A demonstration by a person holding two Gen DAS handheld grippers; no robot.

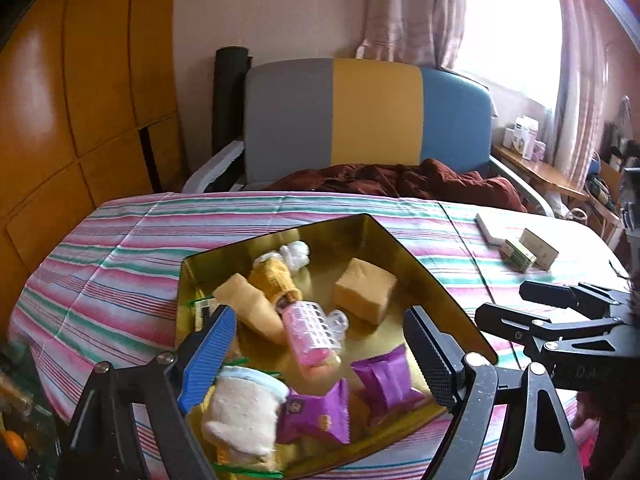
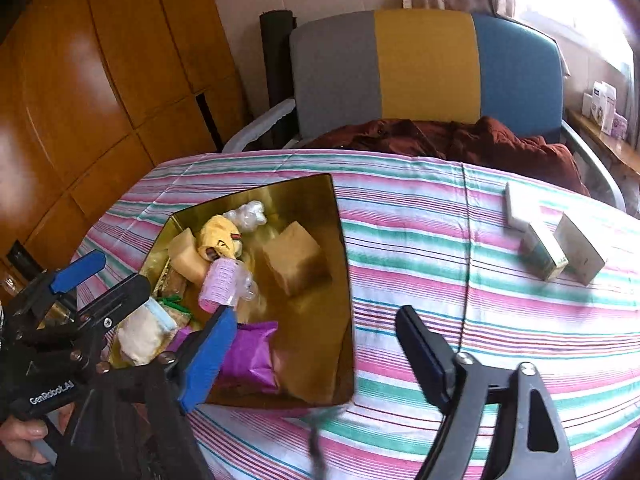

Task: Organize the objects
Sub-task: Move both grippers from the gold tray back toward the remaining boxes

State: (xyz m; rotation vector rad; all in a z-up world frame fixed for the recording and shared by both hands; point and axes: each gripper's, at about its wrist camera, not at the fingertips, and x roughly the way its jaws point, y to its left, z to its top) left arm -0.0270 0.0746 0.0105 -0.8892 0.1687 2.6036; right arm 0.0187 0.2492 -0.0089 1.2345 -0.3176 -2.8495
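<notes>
Covering most of both views: striped bedsheet (image 1: pixel 120 240), with a grey/yellow/blue headboard (image 1: pixel 372 116) behind it and a dark red blanket (image 1: pixel 400 180) bunched at its base. Gold tray (image 1: pixel 400 248) sits on the sheet, left of centre, holding the clutter: tan block (image 1: pixel 365 290) at the far right, two purple packets (image 1: pixel 388 376) on the near side, a cream cloth roll (image 1: pixel 240 412) at the near left, pink bottle (image 1: pixel 308 332) in the middle, small white wad (image 1: pixel 296 254) at the far edge. Three small boxes (image 2: pixel 556 240) lie on the sheet well to the right of the tray. Left gripper (image 1: pixel 316 356) hangs over the tray, jaws apart, nothing between them. Right gripper (image 2: pixel 312 340) likewise spread, empty, straddling the tray's right wall.
</notes>
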